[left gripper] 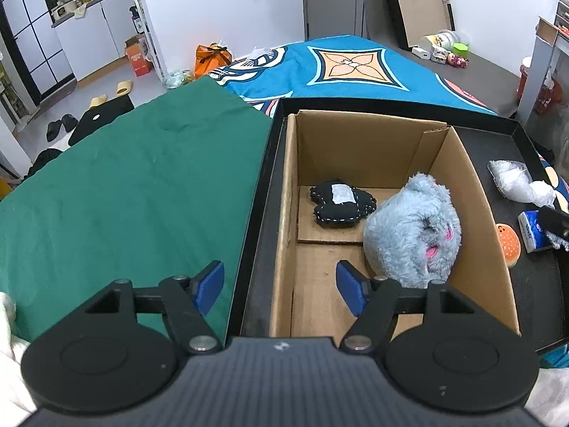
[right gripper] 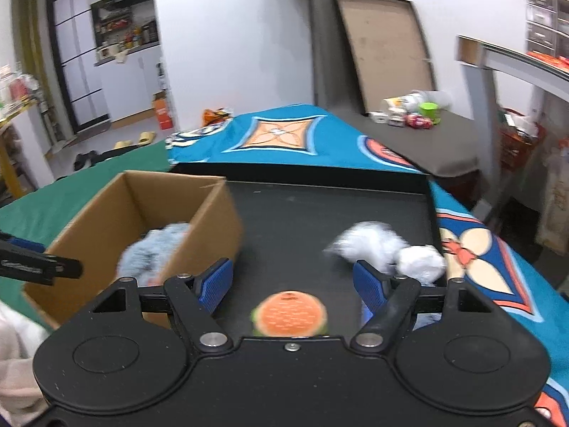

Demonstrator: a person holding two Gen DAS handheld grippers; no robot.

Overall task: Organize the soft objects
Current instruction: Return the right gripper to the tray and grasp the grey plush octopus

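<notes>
A cardboard box stands in a black tray. Inside lie a grey-blue plush toy and a black stitched cushion. My left gripper is open over the box's near left wall, nothing between its blue pads. My right gripper is open above the tray floor, with a burger-shaped soft toy lying just below and between its fingers, untouched. White crumpled soft bags lie to its right. The left gripper's finger shows at that view's left edge.
A blue-and-white tissue pack lies in the tray by the burger toy. The tray rests on a bed with a green sheet and a teal patterned blanket. A dark table with small items stands beyond.
</notes>
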